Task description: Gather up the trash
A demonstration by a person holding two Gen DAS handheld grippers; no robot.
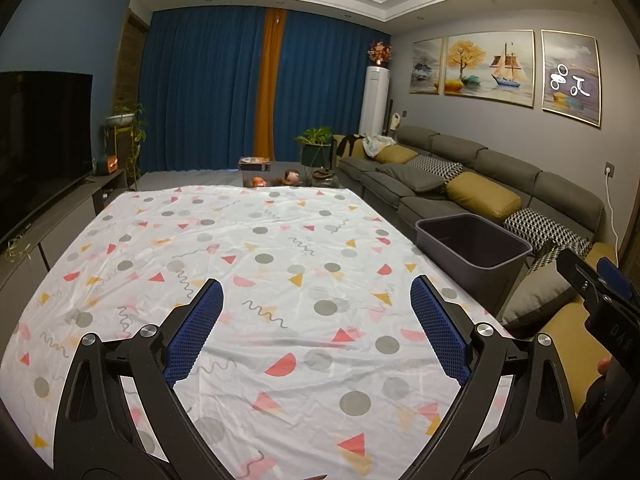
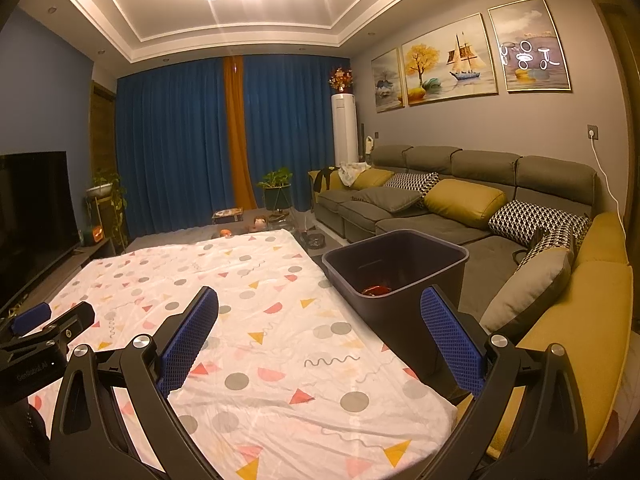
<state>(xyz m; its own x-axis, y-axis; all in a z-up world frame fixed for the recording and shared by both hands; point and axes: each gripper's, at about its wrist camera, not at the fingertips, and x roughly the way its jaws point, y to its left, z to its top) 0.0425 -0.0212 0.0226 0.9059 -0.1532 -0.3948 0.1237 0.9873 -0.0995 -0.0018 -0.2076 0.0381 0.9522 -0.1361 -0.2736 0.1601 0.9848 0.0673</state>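
Observation:
A dark purple bin [image 1: 476, 256] stands beside the table's right edge, in front of the sofa; the right wrist view shows it [image 2: 404, 276] holding an orange-red piece of trash [image 2: 376, 290] at the bottom. My left gripper [image 1: 316, 300] is open and empty above the table's patterned cloth [image 1: 256, 264]. My right gripper [image 2: 320, 308] is open and empty above the table's near right corner, close to the bin. I see no loose trash on the cloth. Each gripper shows at the edge of the other's view.
A grey sofa [image 2: 460, 200] with yellow and patterned cushions runs along the right wall. A TV [image 1: 40, 140] on a low cabinet stands at the left. A small table with potted plant [image 1: 316, 148] and objects sits beyond the table's far edge, before blue curtains.

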